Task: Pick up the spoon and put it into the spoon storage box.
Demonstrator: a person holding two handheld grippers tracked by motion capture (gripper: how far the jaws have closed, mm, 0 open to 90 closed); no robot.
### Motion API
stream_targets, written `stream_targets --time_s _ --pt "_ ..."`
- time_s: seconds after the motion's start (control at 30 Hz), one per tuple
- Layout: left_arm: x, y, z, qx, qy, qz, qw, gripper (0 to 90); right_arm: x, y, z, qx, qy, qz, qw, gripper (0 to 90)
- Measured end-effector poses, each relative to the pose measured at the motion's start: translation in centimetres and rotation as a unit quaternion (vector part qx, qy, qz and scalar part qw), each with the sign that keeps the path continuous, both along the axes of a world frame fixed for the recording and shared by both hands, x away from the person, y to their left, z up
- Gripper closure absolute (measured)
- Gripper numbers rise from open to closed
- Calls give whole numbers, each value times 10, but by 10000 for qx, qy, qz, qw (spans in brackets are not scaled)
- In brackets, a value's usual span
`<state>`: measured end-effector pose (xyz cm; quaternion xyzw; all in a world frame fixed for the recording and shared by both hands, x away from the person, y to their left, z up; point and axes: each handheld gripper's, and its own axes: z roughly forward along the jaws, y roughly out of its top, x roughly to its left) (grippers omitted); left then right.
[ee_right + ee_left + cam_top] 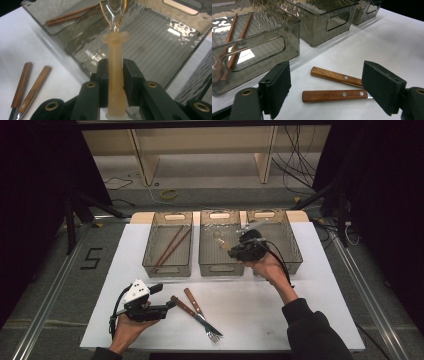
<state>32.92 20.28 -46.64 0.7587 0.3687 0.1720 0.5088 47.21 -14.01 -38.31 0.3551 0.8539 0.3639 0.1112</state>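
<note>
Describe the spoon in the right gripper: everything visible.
The spoon has a pale, frosted, translucent handle that looks like plastic, widening to a small collar, then a clear bowl with an amber rim, cut off by the top edge of the right gripper view. The right gripper is shut on the handle, pads pressing both sides, handle end sticking out behind the jaws. It is held bowl forward over the middle smoky bin; nothing else visibly touches it.

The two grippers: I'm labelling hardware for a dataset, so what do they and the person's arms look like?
Both are black. The left gripper has wide flat dark pads, brass-coloured pivot rivets, a white-grey three-cornered plate with black dots on top, and a black cable looping below. The right gripper trails a black cable along a dark long sleeve.
</note>
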Motion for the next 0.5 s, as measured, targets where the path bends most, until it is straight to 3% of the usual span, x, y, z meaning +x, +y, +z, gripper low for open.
stream_targets --time_s 0.2,0.5 --pt "0 0 0 -1 4 6 10000 226 15 9 2 -53 -37 -196 9998 766" --pt "-1 0 0 20 -2 -6 10000 226 36 19 -5 -134 104 -467 9988 766"
